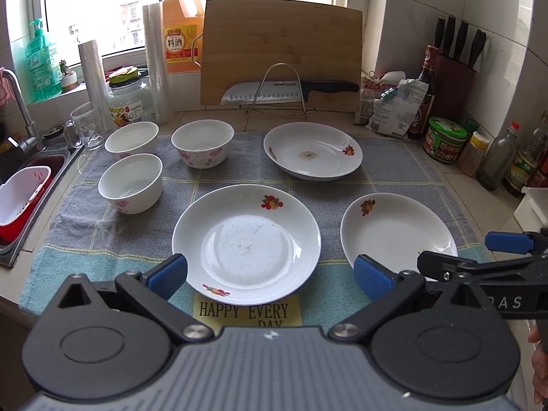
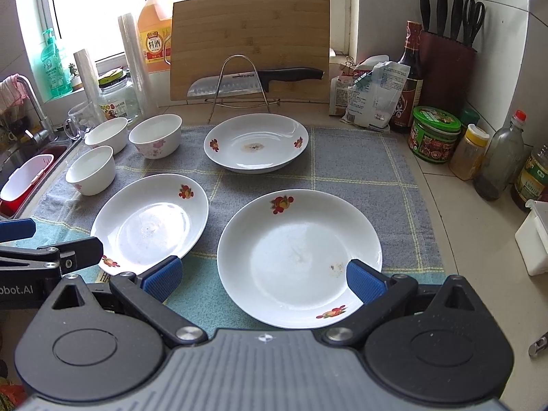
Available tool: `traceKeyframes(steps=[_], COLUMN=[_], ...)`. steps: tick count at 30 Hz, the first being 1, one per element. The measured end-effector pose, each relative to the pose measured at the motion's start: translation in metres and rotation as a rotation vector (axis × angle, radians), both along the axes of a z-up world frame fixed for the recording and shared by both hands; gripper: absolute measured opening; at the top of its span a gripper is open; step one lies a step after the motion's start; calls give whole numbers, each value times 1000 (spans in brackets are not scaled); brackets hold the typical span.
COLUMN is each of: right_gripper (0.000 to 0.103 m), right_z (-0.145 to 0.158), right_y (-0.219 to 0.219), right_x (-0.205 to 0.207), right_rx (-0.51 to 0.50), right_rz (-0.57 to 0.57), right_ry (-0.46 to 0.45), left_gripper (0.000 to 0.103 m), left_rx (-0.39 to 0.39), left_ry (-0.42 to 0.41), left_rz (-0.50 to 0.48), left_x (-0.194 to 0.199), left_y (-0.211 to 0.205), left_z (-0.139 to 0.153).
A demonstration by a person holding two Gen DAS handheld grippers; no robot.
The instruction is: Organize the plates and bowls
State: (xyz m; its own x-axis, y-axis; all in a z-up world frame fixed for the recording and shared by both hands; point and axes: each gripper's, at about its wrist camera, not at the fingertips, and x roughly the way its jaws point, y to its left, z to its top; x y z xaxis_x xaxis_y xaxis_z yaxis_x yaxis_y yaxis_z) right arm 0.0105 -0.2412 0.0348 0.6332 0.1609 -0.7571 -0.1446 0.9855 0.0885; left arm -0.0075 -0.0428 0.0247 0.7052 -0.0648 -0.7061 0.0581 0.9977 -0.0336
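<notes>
Three white flowered plates lie apart on a grey-and-teal cloth (image 1: 394, 157): a near middle plate (image 1: 246, 243), a near right plate (image 1: 397, 236) and a far plate (image 1: 312, 150). Three white bowls stand at the left: one (image 1: 132, 137) at the back, one (image 1: 130, 182) in front, one (image 1: 202, 143) beside them. My left gripper (image 1: 270, 274) is open, above the near edge of the middle plate (image 2: 150, 221). My right gripper (image 2: 263, 279) is open, over the near rim of the right plate (image 2: 299, 257). Nothing is held. The far plate (image 2: 256, 142) carries a brown stain.
A sink (image 1: 30, 185) with a red-and-white basket lies at the left. A cutting board (image 1: 281, 51), knife on a wire stand, jars, bottles (image 2: 501, 157) and a knife block (image 2: 445, 65) line the back and right. A white box (image 2: 536, 239) sits at the right edge.
</notes>
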Motion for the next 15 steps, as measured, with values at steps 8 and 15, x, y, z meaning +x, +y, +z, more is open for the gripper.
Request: traceKeyframes(steps=[8, 15], right_gripper=[103, 103], right_z=[1, -9], right_y=[-25, -45], right_x=[-10, -20], right_rx=[33, 27], right_rz=[21, 37], right_ry=[-72, -120], left_gripper=[102, 102], left_rx=[26, 15], left_ry=[-69, -76], left_rz=[-91, -135], left_x=[4, 21], left_y=[-22, -32], left_z=[7, 4])
